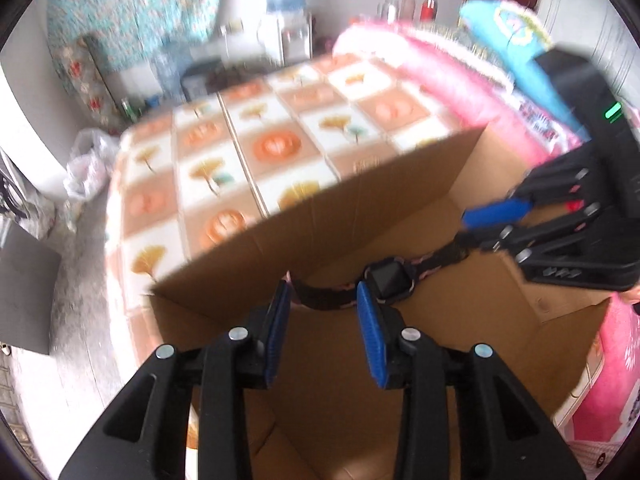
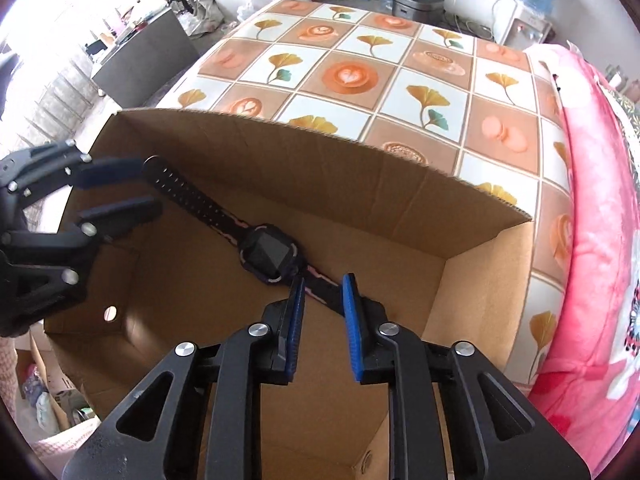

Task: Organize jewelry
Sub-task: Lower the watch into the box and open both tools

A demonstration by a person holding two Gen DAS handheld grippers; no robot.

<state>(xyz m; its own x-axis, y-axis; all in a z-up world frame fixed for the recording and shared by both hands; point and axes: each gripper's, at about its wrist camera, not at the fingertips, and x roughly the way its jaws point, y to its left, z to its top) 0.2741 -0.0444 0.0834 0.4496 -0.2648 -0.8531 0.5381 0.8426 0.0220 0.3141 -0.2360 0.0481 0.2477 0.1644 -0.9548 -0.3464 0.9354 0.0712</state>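
Two strap ends of a smartwatch (image 2: 268, 254) are being straddled inside a cardboard box (image 2: 360, 184) by the left hand-held gripper (image 1: 322, 300) and right hand-held gripper (image 2: 322, 294), both parted, neither pressing.

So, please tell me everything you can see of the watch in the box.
The smartwatch has a dark square case with a blank screen and a black strap with pink edging and rows of holes. It stretches out straight inside the cardboard box. The open tongs of each gripper stand around one strap end; contact is unclear.
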